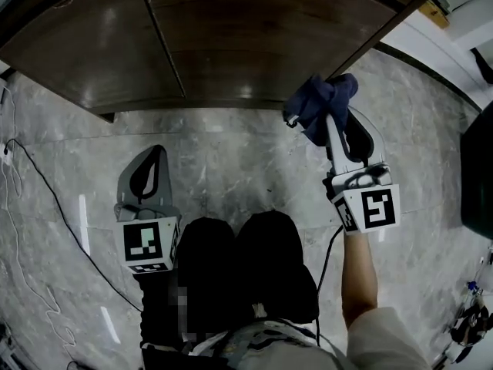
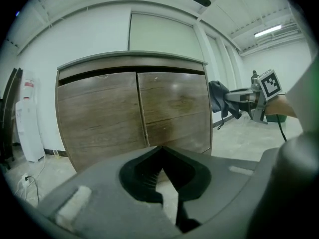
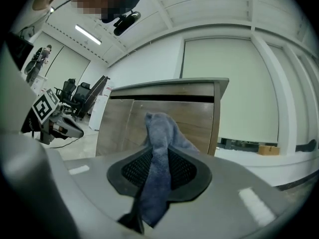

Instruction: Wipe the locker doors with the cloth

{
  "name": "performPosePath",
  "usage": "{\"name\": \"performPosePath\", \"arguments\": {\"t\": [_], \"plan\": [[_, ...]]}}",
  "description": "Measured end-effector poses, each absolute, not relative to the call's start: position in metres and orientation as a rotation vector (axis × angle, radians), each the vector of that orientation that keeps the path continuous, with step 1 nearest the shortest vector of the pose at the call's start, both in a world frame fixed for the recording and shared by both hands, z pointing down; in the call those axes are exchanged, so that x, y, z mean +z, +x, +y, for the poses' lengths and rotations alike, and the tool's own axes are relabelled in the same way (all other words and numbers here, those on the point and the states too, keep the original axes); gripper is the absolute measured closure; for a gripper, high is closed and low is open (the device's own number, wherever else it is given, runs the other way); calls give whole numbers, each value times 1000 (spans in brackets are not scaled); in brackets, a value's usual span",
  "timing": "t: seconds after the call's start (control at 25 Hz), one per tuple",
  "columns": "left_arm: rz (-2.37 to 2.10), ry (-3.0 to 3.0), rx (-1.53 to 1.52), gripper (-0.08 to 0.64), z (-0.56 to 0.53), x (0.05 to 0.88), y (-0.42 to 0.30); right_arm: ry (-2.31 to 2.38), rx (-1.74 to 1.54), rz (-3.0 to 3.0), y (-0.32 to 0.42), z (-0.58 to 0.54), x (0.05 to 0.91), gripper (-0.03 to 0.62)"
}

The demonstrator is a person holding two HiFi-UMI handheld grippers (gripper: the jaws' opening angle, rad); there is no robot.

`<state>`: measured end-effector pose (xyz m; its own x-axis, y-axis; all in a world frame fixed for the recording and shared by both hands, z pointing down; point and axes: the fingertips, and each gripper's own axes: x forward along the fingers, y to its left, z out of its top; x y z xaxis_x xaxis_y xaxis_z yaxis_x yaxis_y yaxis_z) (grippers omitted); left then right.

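Note:
The wooden locker (image 1: 231,37) fills the top of the head view, its two doors closed. The left door (image 2: 99,118) and right door (image 2: 174,108) face the left gripper view. My right gripper (image 1: 330,122) is shut on a bunched blue cloth (image 1: 320,102) in front of the locker's right corner; I cannot tell whether the cloth touches it. In the right gripper view the cloth (image 3: 159,153) stands up between the jaws, in front of the locker (image 3: 192,116). My left gripper (image 1: 158,151) hangs lower left above the floor, its jaw tips together and empty (image 2: 160,151).
The person's dark legs and shoes (image 1: 246,260) stand on the grey marble floor (image 1: 231,160). A thin cable (image 1: 46,199) runs across the floor at left. A white unit (image 2: 27,128) stands left of the locker. A white wall base (image 1: 431,60) lies to the right.

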<state>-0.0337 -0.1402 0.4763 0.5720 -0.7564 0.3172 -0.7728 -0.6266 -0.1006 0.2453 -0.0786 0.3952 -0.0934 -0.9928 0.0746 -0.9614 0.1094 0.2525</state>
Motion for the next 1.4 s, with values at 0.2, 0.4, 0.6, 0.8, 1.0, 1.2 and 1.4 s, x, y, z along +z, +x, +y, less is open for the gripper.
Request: {"name": "performPosePath", "arguments": {"t": [0.2,0.4,0.6,0.8,1.0,1.2,1.4], "plan": [[-1348,2768,485,560,-134,490,-37,1943,-233,-2150,249,-80,416,500],[-1381,2787,470,560,-126,495,-40,1944,-287,-2129,257,-84,430,500],[-1384,2779,468,560,-122,496,-39,1942,-342,-2106,262,-95,421,499],[-1381,2776,462,560,-117,492,-39,1951,-459,-2063,275,-120,385,499],[-1391,2774,462,560,-113,491,-41,1998,-590,-1989,298,-148,328,497],[-1418,2771,453,560,-111,489,-45,2005,-634,-1961,311,-171,306,495],[-1428,2769,458,560,-112,486,-50,1992,-611,-1950,312,-176,325,495]]}}
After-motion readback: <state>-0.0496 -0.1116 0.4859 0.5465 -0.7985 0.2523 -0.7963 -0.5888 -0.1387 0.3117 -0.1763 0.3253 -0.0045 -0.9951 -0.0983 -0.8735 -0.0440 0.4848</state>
